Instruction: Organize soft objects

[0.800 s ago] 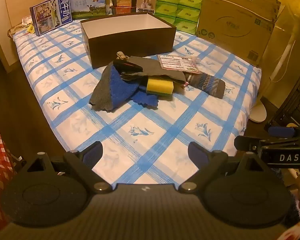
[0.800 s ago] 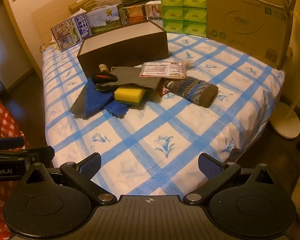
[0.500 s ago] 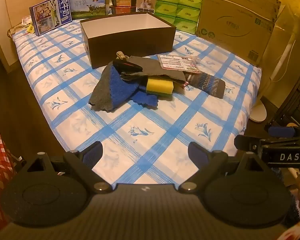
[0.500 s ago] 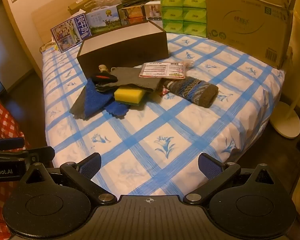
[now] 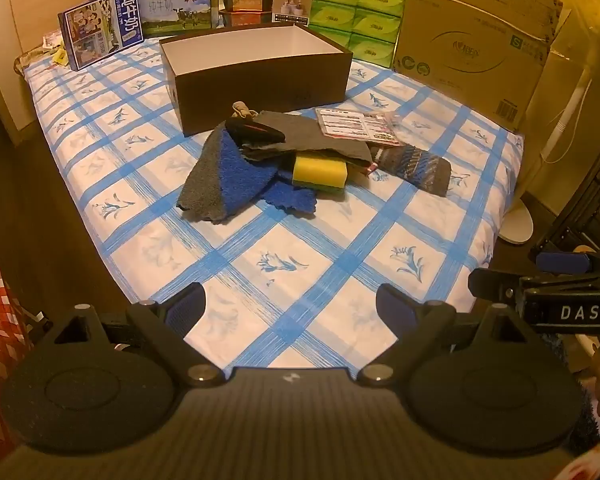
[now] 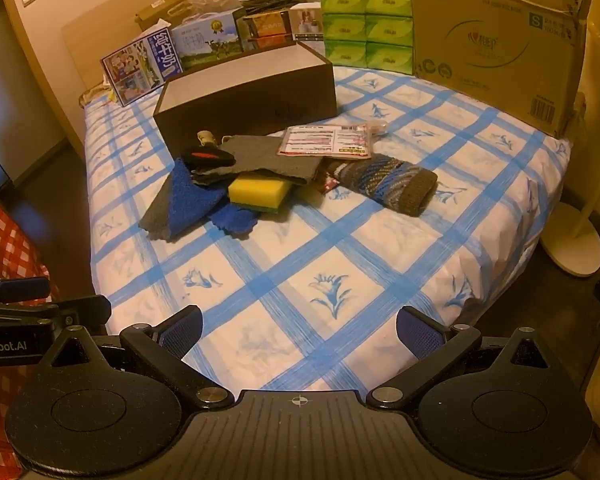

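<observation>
A pile of soft things lies mid-bed: a grey and blue towel (image 5: 224,174) (image 6: 180,204), a grey cloth (image 5: 320,138) (image 6: 268,158), a yellow sponge (image 5: 319,171) (image 6: 260,193), a black item with a red stripe (image 5: 256,130) (image 6: 206,157) and a striped knit sock (image 5: 414,164) (image 6: 384,182). A dark open box (image 5: 260,80) (image 6: 244,100) stands empty behind the pile. My left gripper (image 5: 290,308) and right gripper (image 6: 298,328) are open and empty, held over the bed's near edge, well short of the pile.
A printed packet (image 5: 356,126) (image 6: 326,142) lies beside the pile. Milk cartons (image 5: 100,32), green tissue packs (image 5: 356,20) and a large cardboard box (image 5: 472,44) line the far side. A white fan base (image 6: 572,248) stands on the floor at right.
</observation>
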Tool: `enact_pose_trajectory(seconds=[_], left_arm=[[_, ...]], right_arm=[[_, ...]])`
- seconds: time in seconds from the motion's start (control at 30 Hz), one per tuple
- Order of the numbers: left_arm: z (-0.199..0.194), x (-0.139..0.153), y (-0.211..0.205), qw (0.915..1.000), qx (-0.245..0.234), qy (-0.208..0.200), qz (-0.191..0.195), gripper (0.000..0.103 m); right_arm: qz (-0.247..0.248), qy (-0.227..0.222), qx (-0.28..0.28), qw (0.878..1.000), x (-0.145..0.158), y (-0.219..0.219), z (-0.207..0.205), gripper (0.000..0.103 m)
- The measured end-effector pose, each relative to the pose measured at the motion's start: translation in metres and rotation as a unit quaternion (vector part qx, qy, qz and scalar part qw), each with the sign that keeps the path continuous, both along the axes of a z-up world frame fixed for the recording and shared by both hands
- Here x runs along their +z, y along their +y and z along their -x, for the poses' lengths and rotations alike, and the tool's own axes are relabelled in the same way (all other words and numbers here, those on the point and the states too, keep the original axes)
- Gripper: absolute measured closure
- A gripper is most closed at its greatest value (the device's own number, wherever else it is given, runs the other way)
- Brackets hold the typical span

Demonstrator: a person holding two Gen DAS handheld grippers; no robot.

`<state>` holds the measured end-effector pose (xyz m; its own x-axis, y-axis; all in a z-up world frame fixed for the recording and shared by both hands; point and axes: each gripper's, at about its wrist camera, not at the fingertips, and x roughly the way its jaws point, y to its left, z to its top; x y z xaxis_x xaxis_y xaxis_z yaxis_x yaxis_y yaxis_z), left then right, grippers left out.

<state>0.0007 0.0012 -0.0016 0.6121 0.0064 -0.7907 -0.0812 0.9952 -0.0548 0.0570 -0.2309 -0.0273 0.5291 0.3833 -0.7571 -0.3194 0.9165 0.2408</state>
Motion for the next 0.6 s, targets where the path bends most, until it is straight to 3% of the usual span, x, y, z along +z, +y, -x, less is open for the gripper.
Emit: enact_pose_trajectory(seconds=[0.6], left_arm=[[-0.0008, -0.0019, 0.0003, 1.0000, 0.000, 0.001, 0.000, 0.012]], right_arm=[[-0.001, 0.000, 0.000, 1.000, 0.0001, 0.0000, -0.0015, 0.000]])
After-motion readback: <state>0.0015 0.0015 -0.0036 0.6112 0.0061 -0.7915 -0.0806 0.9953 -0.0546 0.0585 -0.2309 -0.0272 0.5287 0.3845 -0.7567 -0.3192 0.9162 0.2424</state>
